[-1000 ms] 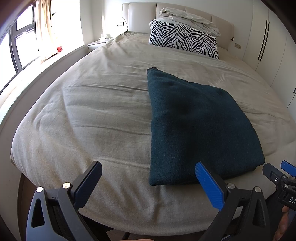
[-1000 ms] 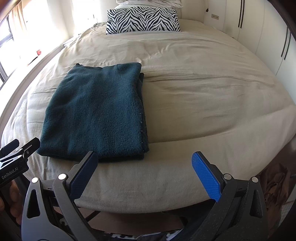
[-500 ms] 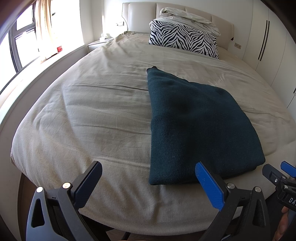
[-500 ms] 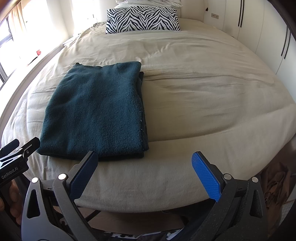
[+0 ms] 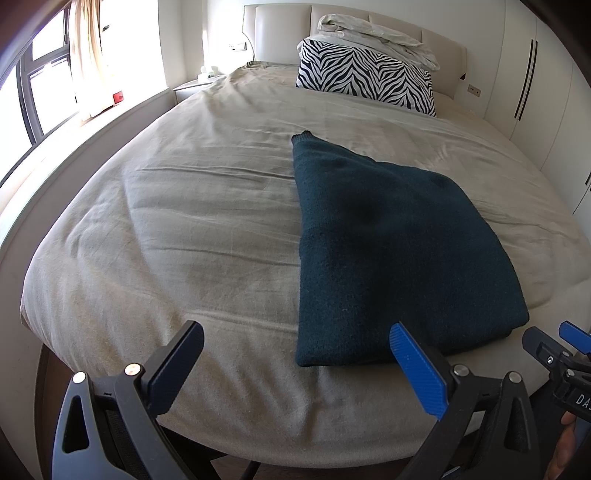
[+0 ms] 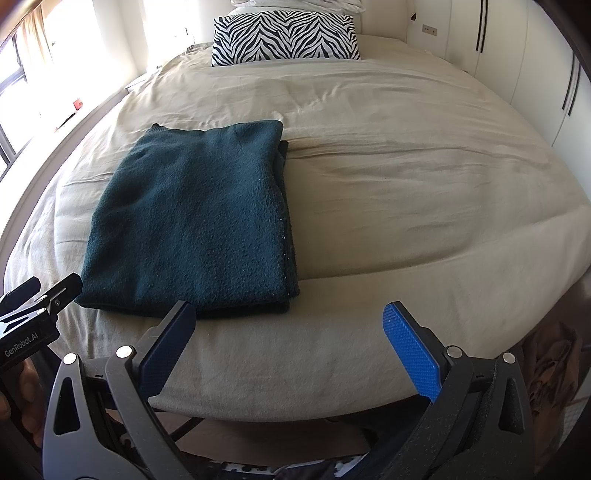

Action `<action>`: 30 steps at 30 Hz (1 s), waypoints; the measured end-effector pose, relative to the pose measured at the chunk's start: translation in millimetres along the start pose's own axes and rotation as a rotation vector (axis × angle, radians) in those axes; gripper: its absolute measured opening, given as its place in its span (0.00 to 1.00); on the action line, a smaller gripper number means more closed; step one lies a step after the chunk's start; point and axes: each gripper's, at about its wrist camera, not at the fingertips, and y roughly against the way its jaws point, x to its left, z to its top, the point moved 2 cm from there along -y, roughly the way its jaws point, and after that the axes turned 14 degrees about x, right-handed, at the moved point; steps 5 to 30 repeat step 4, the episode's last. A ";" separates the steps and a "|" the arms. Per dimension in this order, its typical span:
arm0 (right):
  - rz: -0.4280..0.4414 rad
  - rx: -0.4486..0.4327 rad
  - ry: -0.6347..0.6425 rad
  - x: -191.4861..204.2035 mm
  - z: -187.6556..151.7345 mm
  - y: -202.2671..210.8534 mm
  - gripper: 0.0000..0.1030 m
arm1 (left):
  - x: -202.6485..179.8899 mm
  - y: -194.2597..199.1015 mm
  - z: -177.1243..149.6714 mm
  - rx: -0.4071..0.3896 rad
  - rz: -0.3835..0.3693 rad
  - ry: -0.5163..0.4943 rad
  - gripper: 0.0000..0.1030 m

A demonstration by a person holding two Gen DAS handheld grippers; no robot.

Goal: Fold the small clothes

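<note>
A dark teal knitted garment (image 5: 391,251) lies folded into a flat rectangle on the beige bed (image 5: 184,229); it also shows in the right wrist view (image 6: 195,229), left of centre. My left gripper (image 5: 295,354) is open and empty at the foot edge of the bed, just short of the garment's near left corner. My right gripper (image 6: 290,332) is open and empty at the same edge, just short of the garment's near right corner. Each gripper shows at the edge of the other's view.
A zebra-print pillow (image 5: 365,79) and crumpled white bedding (image 5: 376,35) sit at the headboard. A window and sill (image 5: 55,122) run along the left. White wardrobes (image 6: 517,48) stand on the right. The bed's foot edge drops off below the grippers.
</note>
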 end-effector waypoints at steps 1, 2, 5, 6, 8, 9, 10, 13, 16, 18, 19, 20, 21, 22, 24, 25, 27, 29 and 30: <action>0.001 0.001 -0.001 0.2 -1.0 0.0 1.00 | 0.2 0.1 -1.3 -0.004 0.000 0.000 1.00; 0.002 0.002 -0.002 -0.4 -0.6 -0.1 1.00 | 0.6 1.2 0.3 -0.007 0.001 -0.001 1.00; 0.006 0.005 -0.003 -1.9 -0.8 -0.2 1.00 | 0.7 1.3 0.0 -0.007 0.004 -0.002 1.00; 0.006 0.005 -0.003 -1.9 -0.8 -0.2 1.00 | 0.7 1.3 0.0 -0.007 0.004 -0.002 1.00; 0.006 0.005 -0.003 -1.9 -0.8 -0.2 1.00 | 0.7 1.3 0.0 -0.007 0.004 -0.002 1.00; 0.006 0.005 -0.003 -1.9 -0.8 -0.2 1.00 | 0.7 1.3 0.0 -0.007 0.004 -0.002 1.00; 0.006 0.005 -0.003 -1.9 -0.8 -0.2 1.00 | 0.7 1.3 0.0 -0.007 0.004 -0.002 1.00; 0.006 0.005 -0.003 -1.9 -0.8 -0.2 1.00 | 0.7 1.3 0.0 -0.007 0.004 -0.002 1.00; 0.006 0.005 -0.003 -1.9 -0.8 -0.2 1.00 | 0.7 1.3 0.0 -0.007 0.004 -0.002 1.00; 0.006 0.005 -0.003 -1.9 -0.8 -0.2 1.00 | 0.7 1.3 0.0 -0.007 0.004 -0.002 1.00; 0.006 0.005 -0.003 -1.9 -0.8 -0.2 1.00 | 0.7 1.3 0.0 -0.007 0.004 -0.002 1.00; 0.006 0.005 -0.003 -1.9 -0.8 -0.2 1.00 | 0.7 1.3 0.0 -0.007 0.004 -0.002 1.00; 0.006 0.005 -0.003 -1.9 -0.8 -0.2 1.00 | 0.7 1.3 0.0 -0.007 0.004 -0.002 1.00; 0.006 0.005 -0.003 -1.9 -0.8 -0.2 1.00 | 0.7 1.3 0.0 -0.007 0.004 -0.002 1.00; 0.006 0.005 -0.003 -1.9 -0.8 -0.2 1.00 | 0.7 1.3 0.0 -0.007 0.004 -0.002 1.00; 0.006 0.005 -0.003 -1.9 -0.8 -0.2 1.00 | 0.7 1.3 0.0 -0.007 0.004 -0.002 1.00; 0.006 0.005 -0.003 -1.9 -0.8 -0.2 1.00 | 0.7 1.3 0.0 -0.007 0.004 -0.002 1.00; 0.006 0.005 -0.003 -1.9 -0.8 -0.2 1.00 | 0.7 1.3 0.0 -0.007 0.004 -0.002 1.00; 0.006 0.005 -0.003 -1.9 -0.8 -0.2 1.00 | 0.7 1.3 0.0 -0.007 0.004 -0.002 1.00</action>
